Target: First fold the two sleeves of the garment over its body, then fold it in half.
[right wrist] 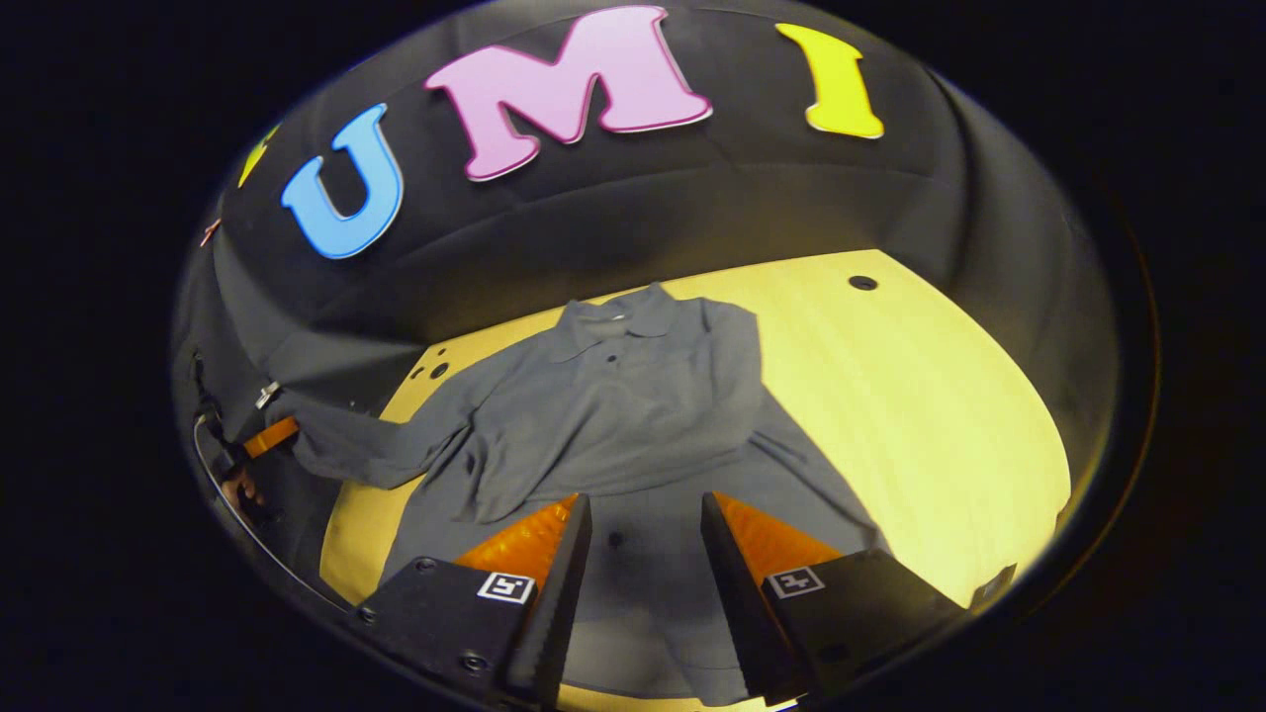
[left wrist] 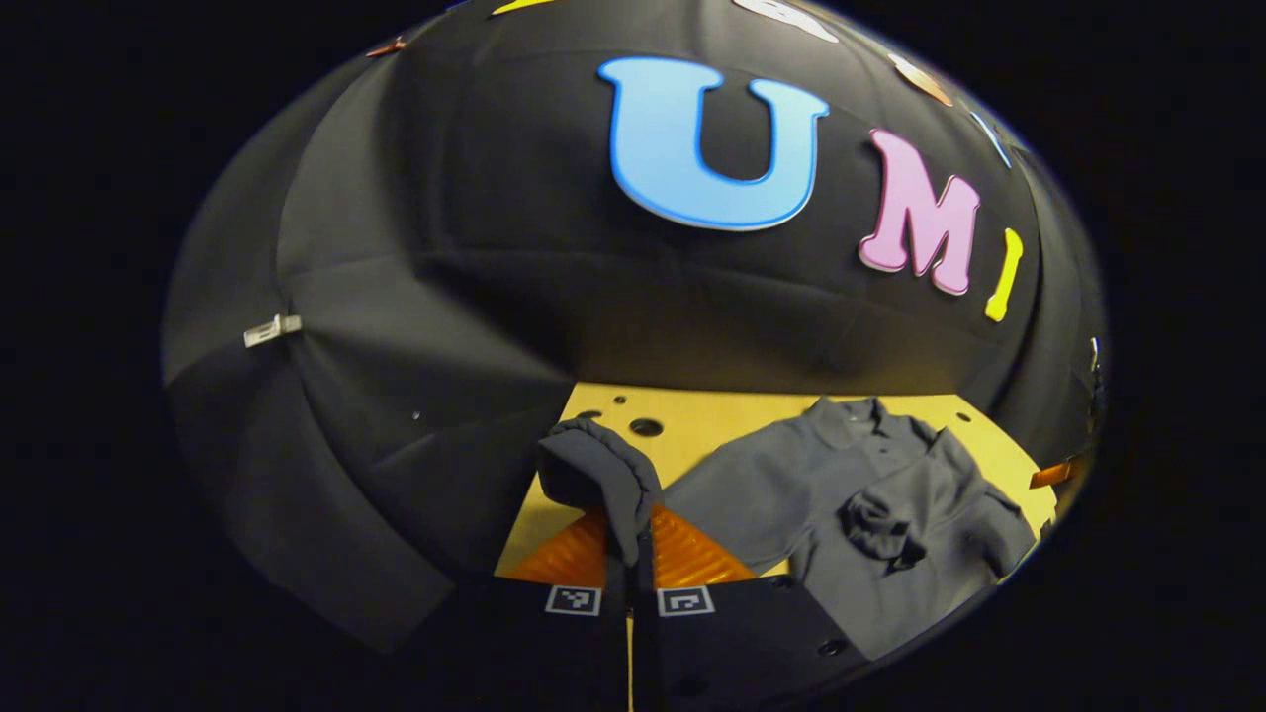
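- Garment (right wrist: 623, 415): grey collared shirt, flat on wooden table (right wrist: 920, 396); one sleeve already over body.
- Left gripper (left wrist: 630, 539): pinched on second sleeve's cuff (left wrist: 598, 470), lifted — sleeve-fold step.
- Right gripper (right wrist: 645, 539): jaws apart, empty, above hem.
- Next: carry cuff across the chest, then release.

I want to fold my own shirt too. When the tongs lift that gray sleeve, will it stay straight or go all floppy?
Probably floppy: the sleeve already droops over the left tongs pinching it. It looks light, since one pinch lifts it. The polo shirt wrinkles, so it may bunch when pulled.
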Motion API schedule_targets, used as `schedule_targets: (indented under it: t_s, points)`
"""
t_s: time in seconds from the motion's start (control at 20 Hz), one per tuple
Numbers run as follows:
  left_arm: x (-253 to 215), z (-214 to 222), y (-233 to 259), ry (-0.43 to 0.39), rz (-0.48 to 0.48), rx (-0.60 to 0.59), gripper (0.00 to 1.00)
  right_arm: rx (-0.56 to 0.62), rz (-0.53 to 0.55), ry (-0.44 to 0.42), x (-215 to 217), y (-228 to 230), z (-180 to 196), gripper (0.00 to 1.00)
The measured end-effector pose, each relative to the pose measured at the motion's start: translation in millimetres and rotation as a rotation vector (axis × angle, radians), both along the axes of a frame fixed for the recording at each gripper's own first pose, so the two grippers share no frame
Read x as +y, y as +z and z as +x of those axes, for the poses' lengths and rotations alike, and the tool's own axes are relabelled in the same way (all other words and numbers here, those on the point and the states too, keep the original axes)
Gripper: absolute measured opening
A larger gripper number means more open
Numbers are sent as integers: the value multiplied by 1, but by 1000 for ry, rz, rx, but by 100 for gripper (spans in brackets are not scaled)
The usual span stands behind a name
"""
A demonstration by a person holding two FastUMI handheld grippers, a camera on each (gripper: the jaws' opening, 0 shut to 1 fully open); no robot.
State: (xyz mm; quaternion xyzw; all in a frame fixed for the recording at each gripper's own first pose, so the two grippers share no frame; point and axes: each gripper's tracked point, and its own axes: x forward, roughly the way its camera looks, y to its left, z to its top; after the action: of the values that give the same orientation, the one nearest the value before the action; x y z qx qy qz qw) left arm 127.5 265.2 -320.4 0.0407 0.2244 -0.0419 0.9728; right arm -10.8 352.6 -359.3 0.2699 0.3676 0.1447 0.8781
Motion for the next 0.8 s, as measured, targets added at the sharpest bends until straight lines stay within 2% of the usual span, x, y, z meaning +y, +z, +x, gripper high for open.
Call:
schedule_targets:
  t_s: [0.2, 0.4, 0.65, 0.8]
  points:
    - [-64, 7, 29, -90, -23, -44, 6, 10, -23, -63, -33, -6, -9, 70]
    - [-134, 13, 36, -199, -45, -50, 6, 30, -47, -101, -60, -24, -14, 70]
    - [-223, 8, 27, -301, -127, -9, 6, 44, -64, -143, -91, -34, -18, 70]
    - [-256, 6, 13, -340, -126, 23, 6, 34, -76, -147, -106, -34, -18, 70]
